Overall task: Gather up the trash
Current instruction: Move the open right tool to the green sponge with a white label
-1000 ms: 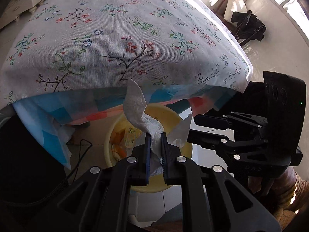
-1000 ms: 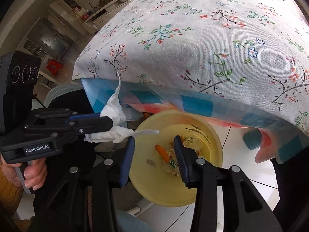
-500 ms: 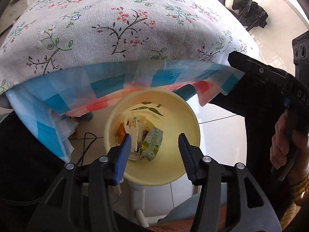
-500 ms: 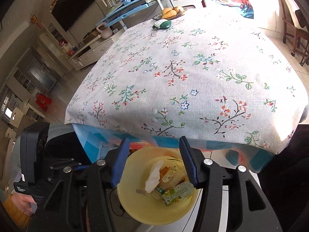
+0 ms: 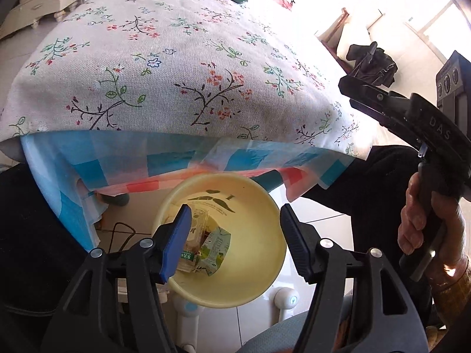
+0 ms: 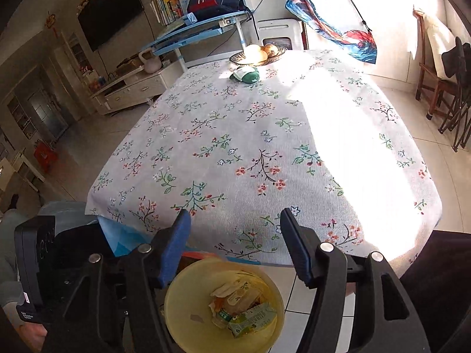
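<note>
A floral-clothed desk (image 6: 265, 147) fills both views. A second ago the left tool (image 5: 232, 235) pinched a white tissue; its jaws have just been opening, now spread and empty above the yellow trash bin (image 5: 265, 279), where the trash lies. The right tool (image 6: 235, 244), also just opening, stands spread; only its view shows the fruit bowl (image 6: 257, 54).

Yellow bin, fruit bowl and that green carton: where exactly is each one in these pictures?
Yellow bin (image 5: 259, 206): left wrist view, bare inner wall.
Fruit bowl (image 6: 235, 58): right wrist view, front left rim.
Green carton (image 6: 254, 320): right wrist view, printed side, lying in the bin.
</note>
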`<state>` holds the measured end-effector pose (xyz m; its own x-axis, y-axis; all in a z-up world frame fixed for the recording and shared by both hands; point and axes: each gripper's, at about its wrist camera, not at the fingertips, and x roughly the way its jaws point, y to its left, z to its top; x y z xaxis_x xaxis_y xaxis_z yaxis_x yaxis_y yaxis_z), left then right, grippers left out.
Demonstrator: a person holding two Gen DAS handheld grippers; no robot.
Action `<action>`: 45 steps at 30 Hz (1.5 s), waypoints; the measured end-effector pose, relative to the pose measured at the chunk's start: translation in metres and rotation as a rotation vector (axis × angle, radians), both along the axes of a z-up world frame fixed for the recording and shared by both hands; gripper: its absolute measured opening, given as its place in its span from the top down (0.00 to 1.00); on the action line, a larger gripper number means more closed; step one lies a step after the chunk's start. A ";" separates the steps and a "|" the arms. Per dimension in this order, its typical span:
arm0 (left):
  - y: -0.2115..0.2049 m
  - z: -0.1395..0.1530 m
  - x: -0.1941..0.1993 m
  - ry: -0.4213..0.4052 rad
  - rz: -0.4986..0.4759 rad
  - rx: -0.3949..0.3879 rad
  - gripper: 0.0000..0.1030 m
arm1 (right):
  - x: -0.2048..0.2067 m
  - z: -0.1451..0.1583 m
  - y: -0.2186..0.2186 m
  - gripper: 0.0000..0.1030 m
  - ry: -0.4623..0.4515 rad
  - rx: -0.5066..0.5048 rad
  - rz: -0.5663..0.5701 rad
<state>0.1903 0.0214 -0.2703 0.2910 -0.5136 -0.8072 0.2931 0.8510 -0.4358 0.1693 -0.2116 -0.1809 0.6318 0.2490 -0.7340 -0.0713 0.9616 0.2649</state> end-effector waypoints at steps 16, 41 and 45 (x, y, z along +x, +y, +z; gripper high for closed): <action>0.041 -0.001 0.005 0.033 0.080 -0.183 0.33 | 0.140 0.006 0.013 0.38 0.089 -0.025 -0.099; 0.041 -0.010 0.006 0.077 0.035 -0.259 0.27 | 0.278 -0.016 0.018 0.36 0.123 -0.131 -0.107; 0.041 -0.011 0.007 0.082 0.034 -0.261 0.27 | 0.292 -0.017 0.031 0.36 0.121 -0.164 -0.071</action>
